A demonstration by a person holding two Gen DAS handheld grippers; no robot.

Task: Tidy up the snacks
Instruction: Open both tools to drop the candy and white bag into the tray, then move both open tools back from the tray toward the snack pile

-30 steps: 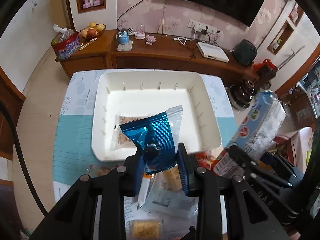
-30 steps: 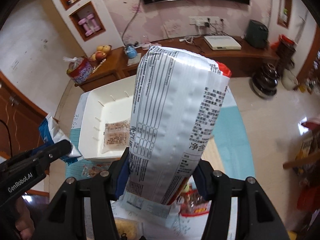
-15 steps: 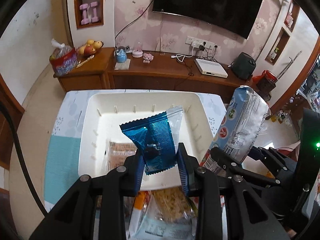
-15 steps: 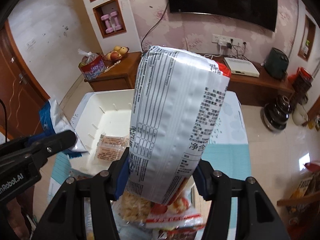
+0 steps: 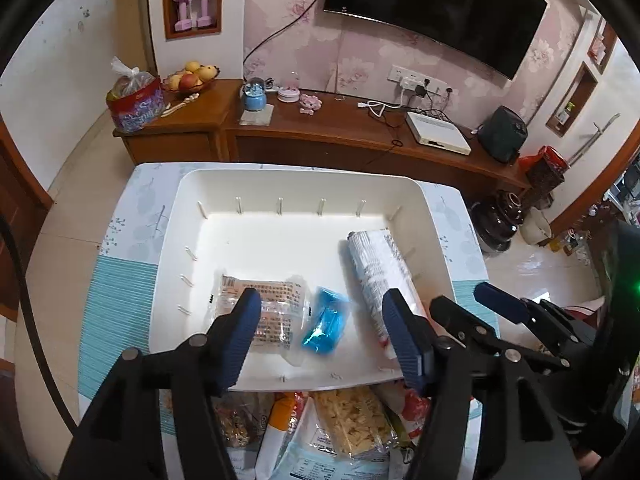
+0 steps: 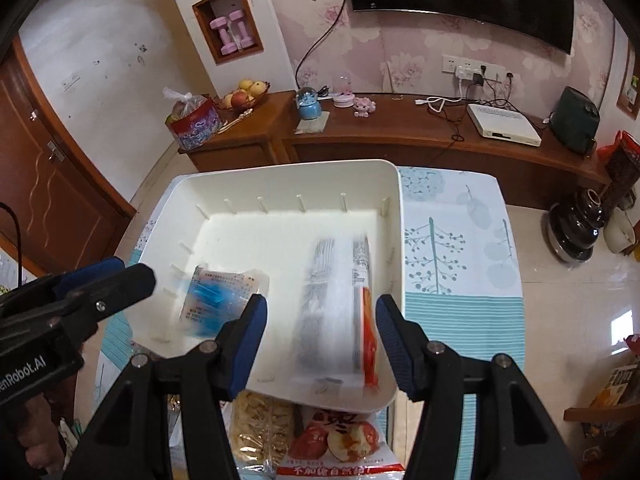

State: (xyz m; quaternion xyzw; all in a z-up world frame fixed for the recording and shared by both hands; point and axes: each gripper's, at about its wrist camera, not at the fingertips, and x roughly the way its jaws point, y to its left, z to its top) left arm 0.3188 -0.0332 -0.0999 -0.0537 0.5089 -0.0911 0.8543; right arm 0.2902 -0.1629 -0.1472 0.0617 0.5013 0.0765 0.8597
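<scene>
A white bin [image 5: 280,174] stands on the table. Inside it lie a clear packet of brown snack [image 5: 260,312], a blue foil packet [image 5: 324,320] and a long white printed pack [image 5: 380,272]. My left gripper [image 5: 320,300] hovers over the bin's near side. Its jaws are opening, and the blurred blue packet lies below them, free of the pads. My right gripper [image 6: 320,304] stands open above the white pack [image 6: 336,304], which is blurred and rests along the bin's right wall [image 6: 394,216]. In each wrist view the other gripper shows at the side, the right gripper [image 5: 460,300] and the left gripper [image 6: 120,274].
Loose snack packets lie on the table in front of the bin: a cracker packet [image 5: 348,420] and a red fruit-chip bag [image 6: 340,440]. The teal tablecloth [image 6: 460,312] is bare to the bin's right. A wooden TV cabinet [image 5: 340,140] runs behind the table.
Both grippers came forward and down over the bin. The left let go of the blue packet and the right let go of the long white pack; both now lie in the bin.
</scene>
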